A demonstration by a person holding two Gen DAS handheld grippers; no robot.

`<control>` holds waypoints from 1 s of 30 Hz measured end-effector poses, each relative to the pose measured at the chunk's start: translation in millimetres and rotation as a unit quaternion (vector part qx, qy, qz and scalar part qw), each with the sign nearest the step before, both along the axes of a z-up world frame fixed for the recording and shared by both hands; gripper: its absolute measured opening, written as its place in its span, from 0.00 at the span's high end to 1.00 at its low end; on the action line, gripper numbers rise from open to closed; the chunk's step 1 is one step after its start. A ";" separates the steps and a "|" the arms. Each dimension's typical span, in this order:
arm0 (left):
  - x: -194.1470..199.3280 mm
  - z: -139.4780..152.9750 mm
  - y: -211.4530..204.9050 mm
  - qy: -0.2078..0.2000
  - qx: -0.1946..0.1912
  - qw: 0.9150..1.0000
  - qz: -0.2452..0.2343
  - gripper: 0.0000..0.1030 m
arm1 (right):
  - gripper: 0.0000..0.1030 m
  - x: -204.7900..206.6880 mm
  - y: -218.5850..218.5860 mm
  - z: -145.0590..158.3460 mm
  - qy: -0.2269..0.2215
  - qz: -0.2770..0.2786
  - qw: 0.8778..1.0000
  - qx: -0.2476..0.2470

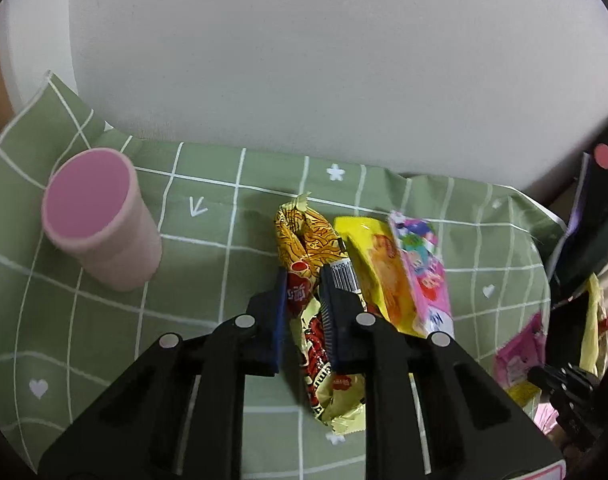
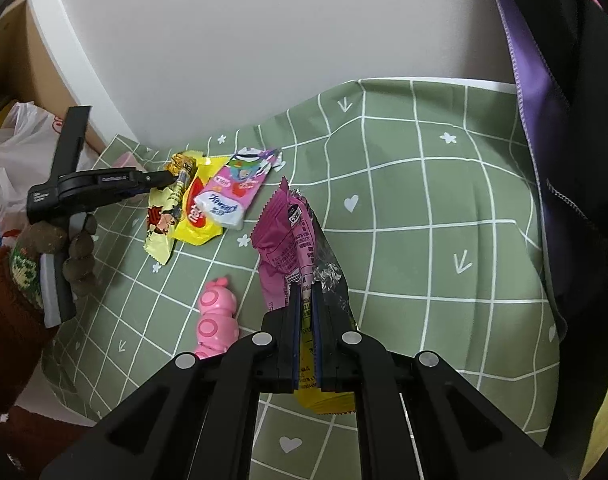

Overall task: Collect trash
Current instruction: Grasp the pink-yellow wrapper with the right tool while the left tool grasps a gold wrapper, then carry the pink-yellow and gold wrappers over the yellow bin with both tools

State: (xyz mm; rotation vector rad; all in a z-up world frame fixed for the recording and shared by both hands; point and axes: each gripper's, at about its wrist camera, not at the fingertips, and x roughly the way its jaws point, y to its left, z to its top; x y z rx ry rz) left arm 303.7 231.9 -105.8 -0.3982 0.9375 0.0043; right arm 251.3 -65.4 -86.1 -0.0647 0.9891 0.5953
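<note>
Low centre of the right wrist view, the right gripper (image 2: 304,300) is clamped on a magenta wrapper (image 2: 284,240), with a yellow wrapper (image 2: 324,400) seemingly pinched along with it. In the left wrist view's lower middle, the left gripper (image 1: 302,284) straddles a gold wrapper (image 1: 304,240), jaws close on it; whether they press I cannot tell. Beyond, mid-frame, a yellow packet (image 1: 380,264) and tissue pack (image 1: 420,276) lie loose on the green cloth (image 1: 184,220). The pink cup (image 1: 100,216), upper left, looks empty: collecting seems barely begun.

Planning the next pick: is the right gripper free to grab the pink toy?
Probably not yet: the right gripper is shut on a magenta wrapper, though nothing covers the pink toy.
</note>
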 end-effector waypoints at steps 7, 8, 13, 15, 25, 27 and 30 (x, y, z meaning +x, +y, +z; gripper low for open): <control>-40.5 38.8 -7.8 -0.058 0.029 0.998 0.004 0.86 | 0.94 -4.0 5.0 3.4 -0.005 0.009 1.000 0.004; -45.0 48.7 -8.7 -0.071 0.036 0.997 0.004 0.86 | 0.94 -5.0 5.5 6.2 -0.009 0.009 1.000 0.005; -62.0 98.4 -21.3 -0.140 0.068 0.988 0.006 0.86 | 0.94 -11.5 0.8 27.4 -0.043 0.007 0.999 0.010; -67.3 122.7 -30.4 -0.173 0.075 0.982 -0.001 0.86 | 0.94 -13.5 -5.3 40.4 -0.059 0.000 0.998 0.019; -60.5 211.2 -128.5 -0.290 0.044 0.949 -0.120 0.85 | 0.94 -38.0 -82.6 130.7 -0.185 -0.084 0.978 0.036; -57.6 219.7 -155.5 -0.301 0.041 0.941 -0.149 0.85 | 0.94 -43.9 -106.9 141.0 -0.204 -0.113 0.972 0.026; -52.7 224.1 -205.8 -0.309 0.033 0.929 -0.202 0.85 | 0.94 -52.4 -151.3 149.9 -0.218 -0.163 0.962 0.023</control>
